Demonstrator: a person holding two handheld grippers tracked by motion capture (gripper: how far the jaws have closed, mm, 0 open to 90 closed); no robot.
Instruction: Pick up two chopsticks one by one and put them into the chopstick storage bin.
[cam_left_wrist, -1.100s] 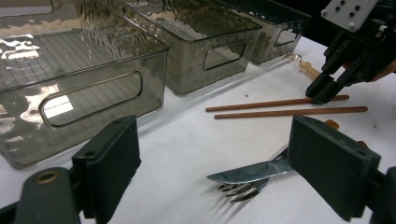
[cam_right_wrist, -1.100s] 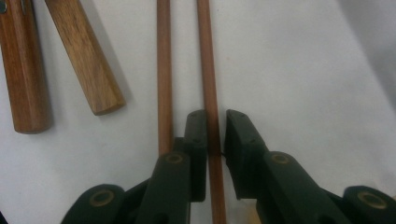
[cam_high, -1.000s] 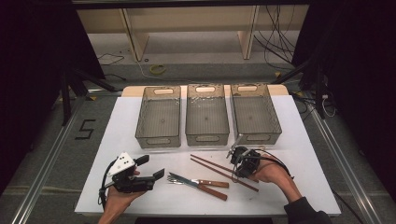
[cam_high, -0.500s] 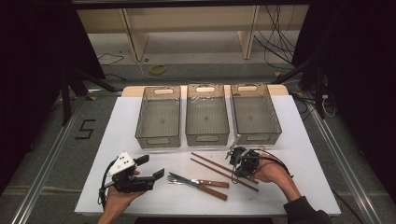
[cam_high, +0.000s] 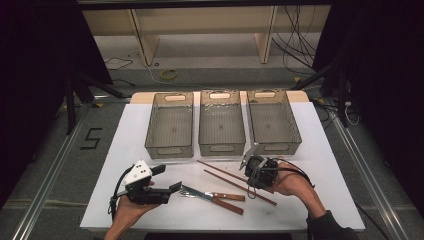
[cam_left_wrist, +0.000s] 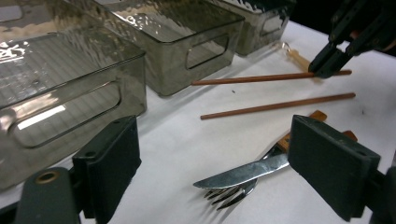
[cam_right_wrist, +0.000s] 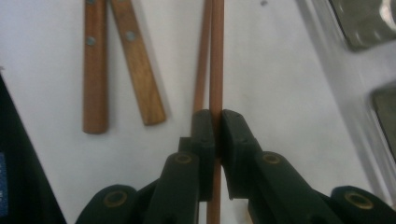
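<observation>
High view: right gripper (cam_high: 251, 169), lower right of centre, clamps the upper chopstick (cam_high: 220, 170), its long axis slanting from upper left to lower right; left gripper view: left gripper (cam_left_wrist: 229, 168) gapes empty over the knife (cam_left_wrist: 243, 171); right gripper view: chopstick (cam_right_wrist: 216, 56) runs vertically, pinched at frame centre.

Three bins (cam_high: 170, 125), two chopsticks (cam_high: 227, 181), one knife (cam_left_wrist: 243, 172), one fork (cam_left_wrist: 229, 195), two grippers (cam_high: 150, 187)
</observation>
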